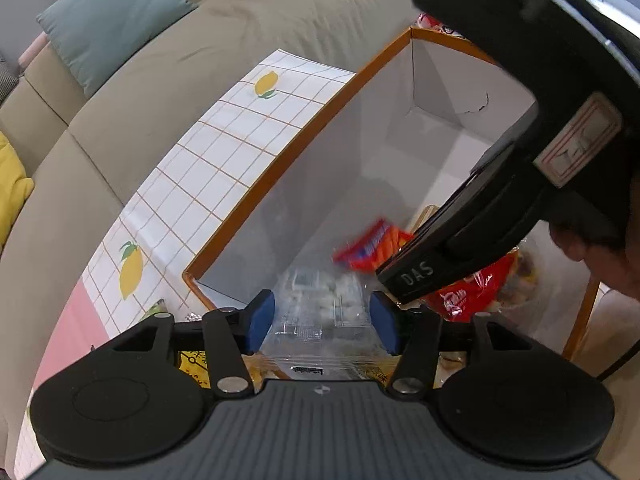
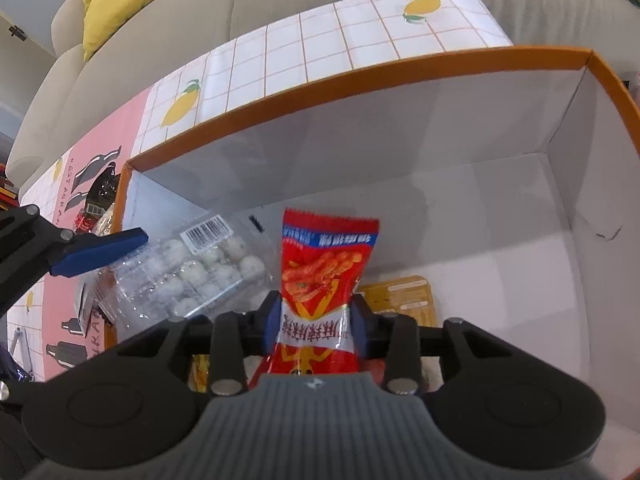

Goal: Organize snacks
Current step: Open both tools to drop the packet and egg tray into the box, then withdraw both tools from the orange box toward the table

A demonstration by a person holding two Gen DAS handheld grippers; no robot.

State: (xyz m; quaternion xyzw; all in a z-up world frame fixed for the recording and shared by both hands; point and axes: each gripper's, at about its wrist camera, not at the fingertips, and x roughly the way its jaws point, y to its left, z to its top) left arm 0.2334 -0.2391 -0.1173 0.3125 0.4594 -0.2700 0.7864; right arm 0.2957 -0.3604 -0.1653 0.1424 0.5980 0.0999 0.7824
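An orange-rimmed box (image 2: 360, 84) with white inner walls stands on the lemon-print cloth. My right gripper (image 2: 317, 320) points down into it, its blue pads pinching the waist of a red snack packet (image 2: 324, 264). That red packet (image 1: 368, 248) looks blurred in the left wrist view, beside the right gripper's finger (image 1: 416, 276). My left gripper (image 1: 323, 322) holds a clear pack of white balls (image 1: 324, 304) between its pads, over the box's near corner. The same clear pack (image 2: 200, 268) shows tilted under the left gripper's finger (image 2: 100, 248).
Inside the box (image 1: 280, 168) lie a yellow packet (image 2: 400, 296) and red bags (image 1: 468, 292). A black-wrapped snack (image 2: 102, 192) sits outside the box's left wall. A grey sofa (image 1: 200, 60) with a teal cushion (image 1: 112, 16) runs behind. A hand (image 1: 600, 256) grips the right tool.
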